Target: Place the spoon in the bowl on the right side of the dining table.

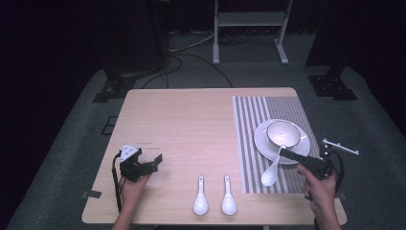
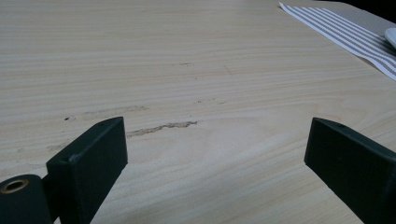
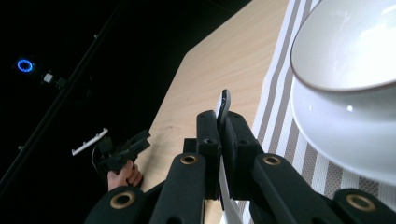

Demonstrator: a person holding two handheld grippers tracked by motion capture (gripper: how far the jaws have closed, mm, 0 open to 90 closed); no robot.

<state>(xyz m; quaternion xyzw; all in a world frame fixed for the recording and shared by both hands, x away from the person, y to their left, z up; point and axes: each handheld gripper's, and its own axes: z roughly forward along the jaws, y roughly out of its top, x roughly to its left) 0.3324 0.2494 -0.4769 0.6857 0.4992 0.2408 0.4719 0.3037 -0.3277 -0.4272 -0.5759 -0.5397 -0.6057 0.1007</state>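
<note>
i'm clamping the right gripper (image 1: 287, 154) tight on the spoon (image 1: 273, 168) handle, bowl end hanging over the striped mat (image 1: 249, 143) beside the plate (image 1: 261, 141), probably for setting down. left gripper (image 1: 155, 160) is idling wide open over bare table (image 1: 191, 124), gripping nothing.

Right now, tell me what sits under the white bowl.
The bowl stands on a white plate, which lies on the striped placemat. The plate's middle is hidden beneath the bowl.
</note>
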